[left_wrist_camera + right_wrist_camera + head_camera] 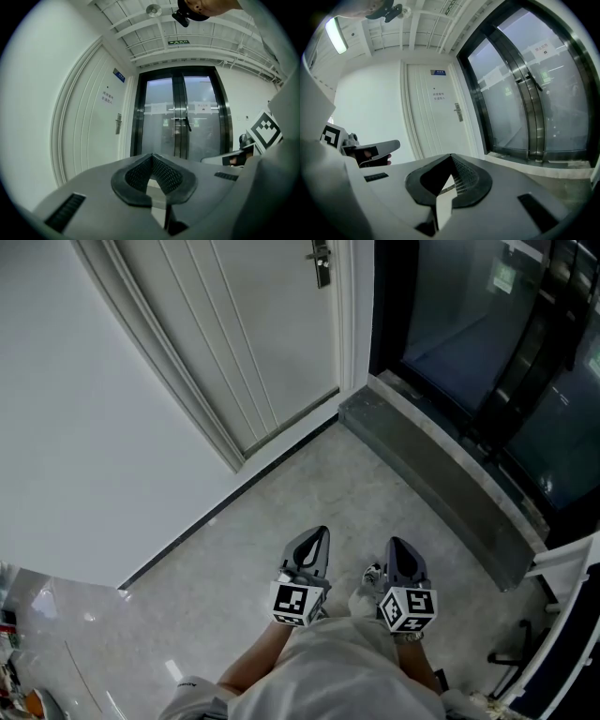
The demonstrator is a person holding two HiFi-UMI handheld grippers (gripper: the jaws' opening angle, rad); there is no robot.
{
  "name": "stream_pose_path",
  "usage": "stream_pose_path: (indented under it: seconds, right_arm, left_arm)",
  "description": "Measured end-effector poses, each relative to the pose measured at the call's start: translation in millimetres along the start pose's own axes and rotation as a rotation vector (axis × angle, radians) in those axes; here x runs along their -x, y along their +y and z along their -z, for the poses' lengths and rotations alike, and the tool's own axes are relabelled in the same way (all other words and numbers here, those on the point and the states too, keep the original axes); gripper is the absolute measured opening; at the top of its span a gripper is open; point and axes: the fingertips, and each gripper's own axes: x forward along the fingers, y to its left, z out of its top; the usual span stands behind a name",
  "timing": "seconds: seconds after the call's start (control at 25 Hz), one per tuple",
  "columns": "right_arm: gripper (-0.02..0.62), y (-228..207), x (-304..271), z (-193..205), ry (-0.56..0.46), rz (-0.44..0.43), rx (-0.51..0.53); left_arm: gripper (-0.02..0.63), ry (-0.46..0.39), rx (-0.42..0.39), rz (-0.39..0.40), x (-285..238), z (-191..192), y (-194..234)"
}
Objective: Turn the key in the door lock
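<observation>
The white door (234,334) stands at the far end of the floor, its metal handle and lock plate (320,262) near the top of the head view. No key shows at this distance. My left gripper (321,532) and right gripper (394,544) are held side by side low in that view, well short of the door, both shut and empty. In the left gripper view the left gripper (151,156) points level, with the lock plate (118,124) far off to the left. From the right gripper (451,157) the lock plate (458,112) lies ahead, above the jaw tips.
Dark glass double doors (487,343) fill the wall right of the white door, behind a raised grey stone sill (441,479). A white frame (567,568) stands at the right edge. The floor (309,484) is pale polished stone. Signs (439,96) hang on the door.
</observation>
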Motion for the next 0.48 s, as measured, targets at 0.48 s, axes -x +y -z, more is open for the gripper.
stream_pose_path:
  seconds: [0.48]
  right_arm:
    - [-0.005,-86,-112,-59,0.004,-0.132,0.0]
  left_arm:
    - [0.008,-0.038,-0.001,-0.102,-133,-32,2]
